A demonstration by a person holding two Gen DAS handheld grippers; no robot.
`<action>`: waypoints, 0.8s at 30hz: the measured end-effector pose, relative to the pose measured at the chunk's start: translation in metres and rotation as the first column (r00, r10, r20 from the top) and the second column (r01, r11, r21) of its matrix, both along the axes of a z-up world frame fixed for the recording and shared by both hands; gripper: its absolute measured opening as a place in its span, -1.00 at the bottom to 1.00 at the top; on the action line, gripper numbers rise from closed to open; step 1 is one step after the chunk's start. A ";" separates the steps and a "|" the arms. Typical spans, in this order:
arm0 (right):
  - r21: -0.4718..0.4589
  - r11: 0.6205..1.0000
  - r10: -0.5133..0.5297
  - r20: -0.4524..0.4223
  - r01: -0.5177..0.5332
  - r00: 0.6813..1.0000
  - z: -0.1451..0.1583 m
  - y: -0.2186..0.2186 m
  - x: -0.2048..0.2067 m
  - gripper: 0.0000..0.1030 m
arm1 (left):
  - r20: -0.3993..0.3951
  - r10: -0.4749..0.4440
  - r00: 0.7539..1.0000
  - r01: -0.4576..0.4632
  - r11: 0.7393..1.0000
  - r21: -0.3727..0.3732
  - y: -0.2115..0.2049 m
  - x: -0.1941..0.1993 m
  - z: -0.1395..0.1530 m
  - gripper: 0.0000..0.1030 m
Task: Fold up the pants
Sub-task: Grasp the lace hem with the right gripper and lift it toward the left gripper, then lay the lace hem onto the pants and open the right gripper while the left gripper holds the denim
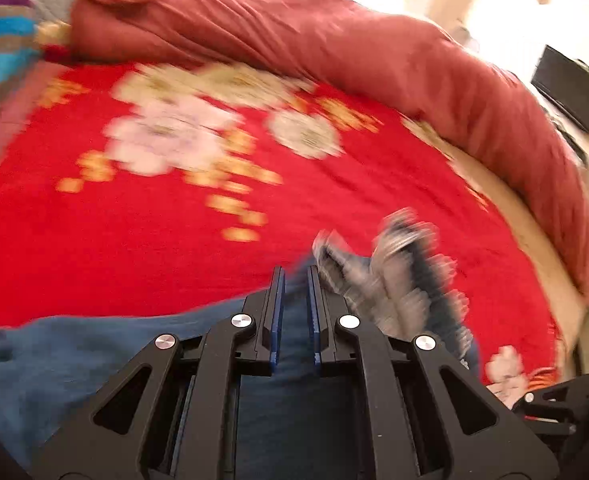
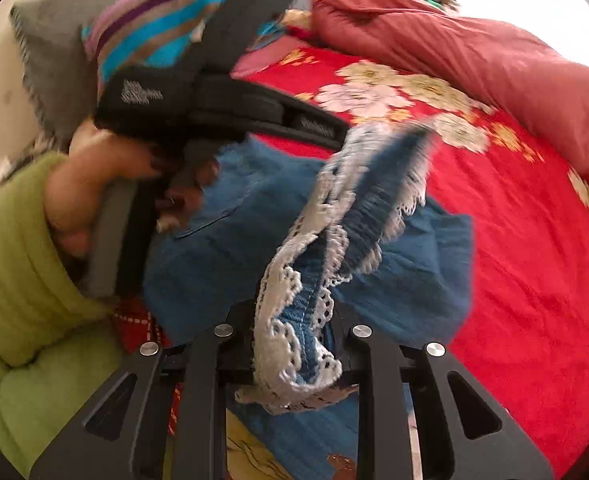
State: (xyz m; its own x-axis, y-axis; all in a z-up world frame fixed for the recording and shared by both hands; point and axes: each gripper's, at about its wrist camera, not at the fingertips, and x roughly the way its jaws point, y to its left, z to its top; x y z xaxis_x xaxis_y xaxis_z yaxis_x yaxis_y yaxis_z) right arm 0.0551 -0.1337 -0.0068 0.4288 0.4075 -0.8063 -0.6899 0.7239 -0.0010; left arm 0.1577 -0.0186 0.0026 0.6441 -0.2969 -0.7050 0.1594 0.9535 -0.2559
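Right hand-held gripper [image 2: 294, 320] fingertips hidden under lace-trimmed pants [image 2: 222, 240] (blurred).

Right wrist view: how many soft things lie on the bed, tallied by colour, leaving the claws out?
Blue: 1, the lace-trimmed pants
Red with flowers: 1, the bedspread
Rust red: 1, the rolled quilt
Striped: 1, the pillow
Grey: 1, the cushion
Total: 5
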 end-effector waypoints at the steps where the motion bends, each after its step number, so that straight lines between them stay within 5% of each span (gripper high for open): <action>1: -0.022 1.000 0.014 0.005 -0.014 1.000 -0.003 0.010 -0.001 -0.54 | 0.008 0.035 0.999 -0.035 0.999 -0.005 0.012 -0.005 0.002 -0.91; 3: -0.056 0.997 0.045 0.008 -0.044 0.999 -0.010 0.027 -0.004 -0.54 | 0.003 0.116 0.993 -0.116 0.993 -0.017 0.036 -0.014 0.004 -0.91; 7: -0.040 0.992 0.119 -0.015 -0.120 0.993 -0.016 0.050 -0.017 0.09 | -0.021 0.163 0.986 -0.165 0.982 -0.096 0.064 -0.024 0.000 -0.90; 13: 0.088 0.975 0.205 -0.024 -0.202 0.979 0.019 0.033 -0.028 0.16 | -0.066 0.118 0.991 -0.128 0.975 -0.184 0.063 -0.028 -0.011 -0.73; 17: 0.123 0.988 0.081 0.075 -0.090 0.994 0.047 -0.008 -0.006 0.21 | -0.089 0.060 0.994 -0.081 0.963 -0.258 0.055 -0.028 -0.017 -0.73; 20: 0.115 0.990 -0.089 0.068 0.080 0.994 0.043 -0.039 0.040 0.24 | -0.133 0.020 0.991 -0.059 0.952 -0.301 0.046 -0.021 -0.024 -0.72; 24: 0.072 0.978 -0.197 0.023 0.195 0.980 0.020 -0.056 0.092 0.24 | -0.214 -0.006 0.977 -0.053 0.962 -0.268 0.028 -0.003 -0.040 -0.37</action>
